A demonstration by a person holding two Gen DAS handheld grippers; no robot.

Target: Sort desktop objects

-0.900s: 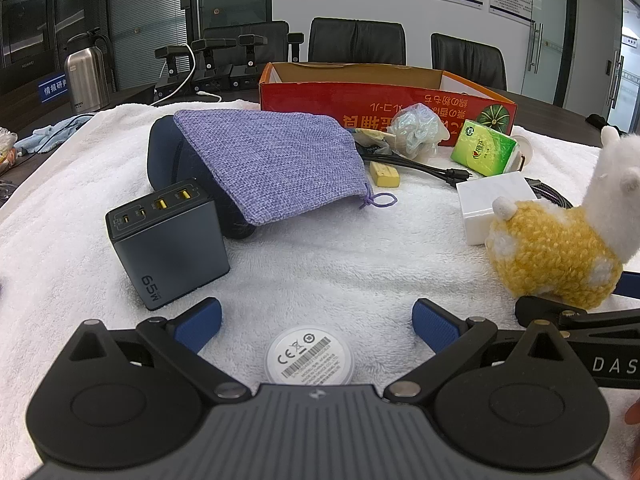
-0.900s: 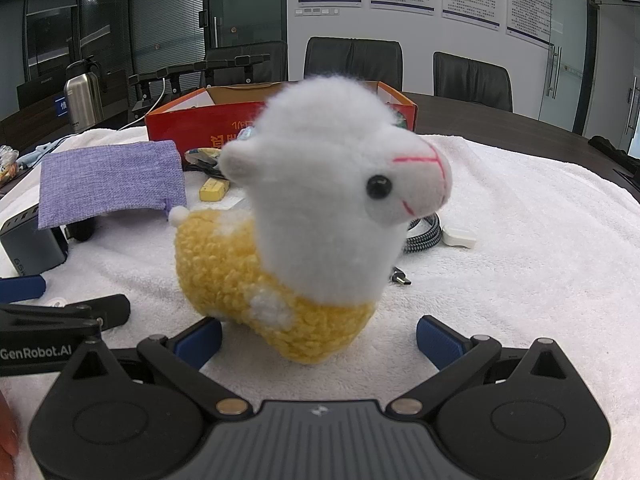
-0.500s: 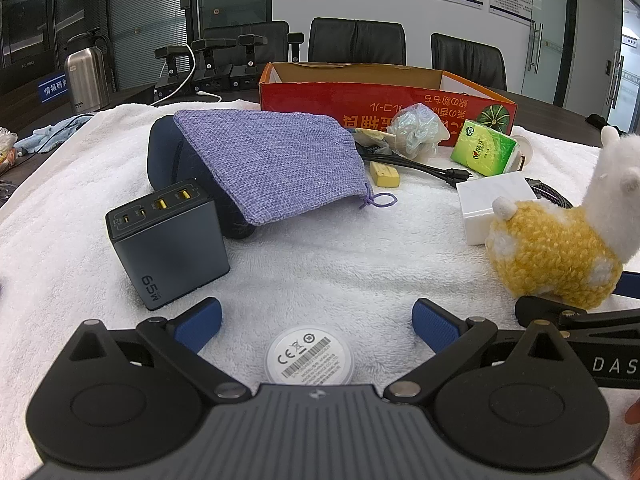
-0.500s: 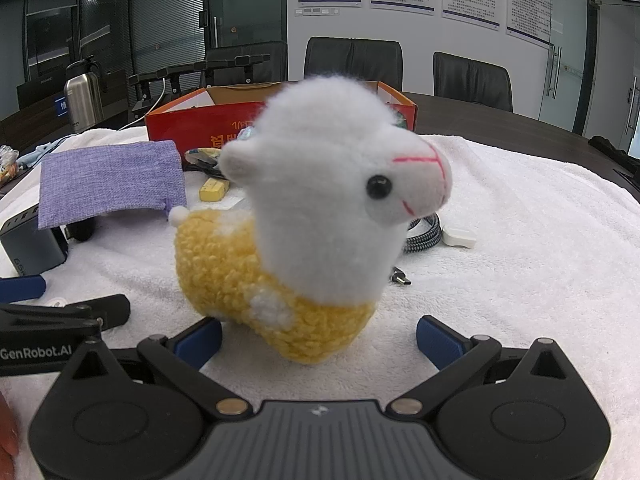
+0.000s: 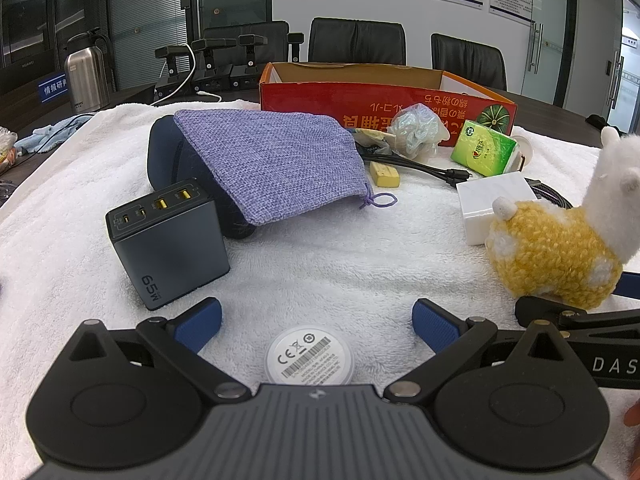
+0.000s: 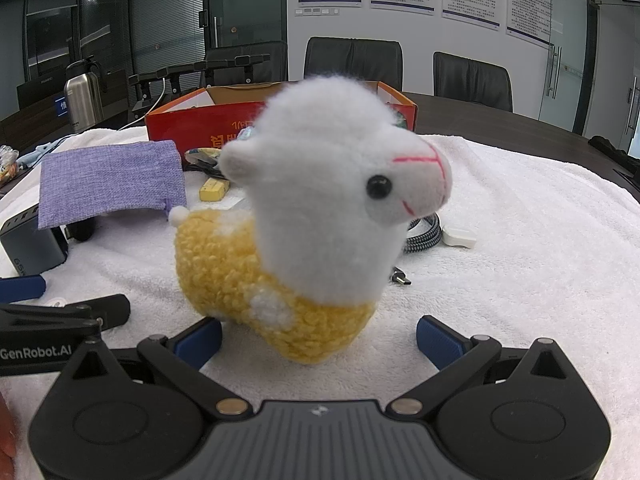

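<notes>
Spread wide above a white towel on the desk, left hand-held gripper with blue pads either side of a round white puck lying label-up, touching nothing. Just left of it, a grey 65W charger standing on end, leaning against a dark blue case half covered by a purple woven pouch. Farther back, an open red cardboard box, a crumpled plastic wrap, a green tissue pack, a yellow eraser, a black cable and a white block. Equally wide, right hand-held gripper, holding nothing, its blue pads low on either side of an upright yellow-and-white plush alpaca, head turned right; contact between left pad and plush impossible to tell. Behind the toy, a braided cable and white plug. Each gripper visible at the edge of the other's view.
</notes>
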